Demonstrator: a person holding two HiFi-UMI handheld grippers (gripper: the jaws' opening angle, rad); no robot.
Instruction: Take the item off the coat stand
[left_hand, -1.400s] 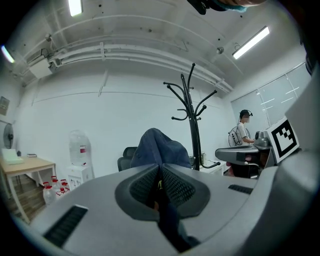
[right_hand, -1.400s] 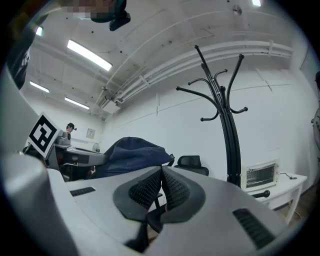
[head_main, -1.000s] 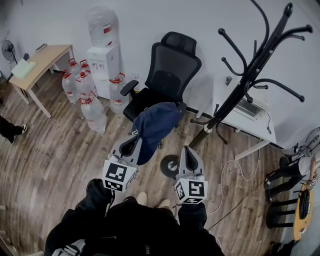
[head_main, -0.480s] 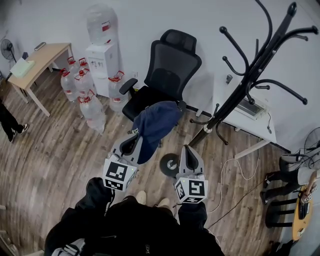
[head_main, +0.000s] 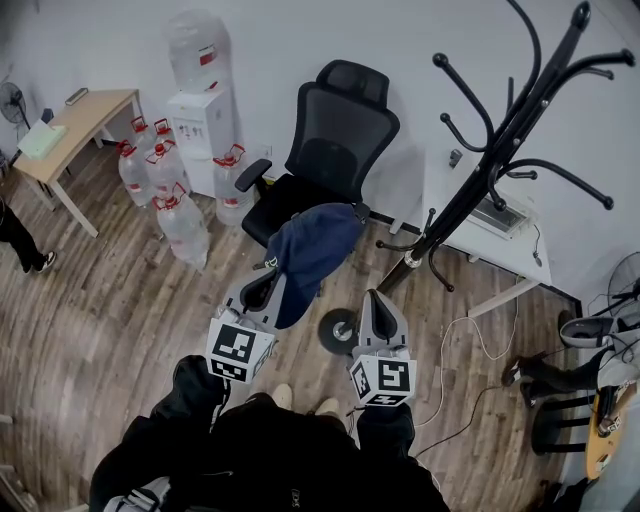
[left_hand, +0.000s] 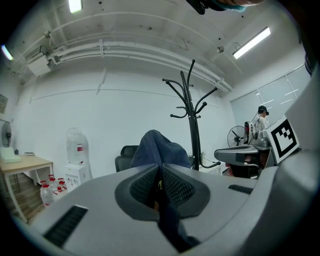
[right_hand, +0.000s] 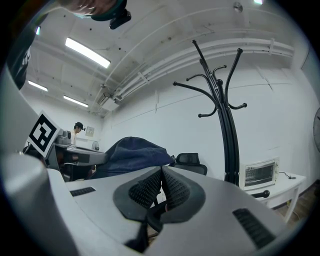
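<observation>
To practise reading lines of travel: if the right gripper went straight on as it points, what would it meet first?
Likely the edge of the blue garment just ahead of the right gripper; if it clears that, the black office chair behind. Depth is unclear.

The item is a dark blue piece of clothing (head_main: 312, 250), soft and rumpled, bunched into a rounded hump. One edge is pinched between the closed jaws of the left hand-held gripper (head_main: 263, 288), and the rest bulges up and away to the far side of it. It's off the coat stand (head_main: 497, 140) and sits just left of it, not touching. The stand is a black pole on a round base (head_main: 337, 331) on the wood floor, with curved, knob-tipped hooks branching out near the top.
</observation>
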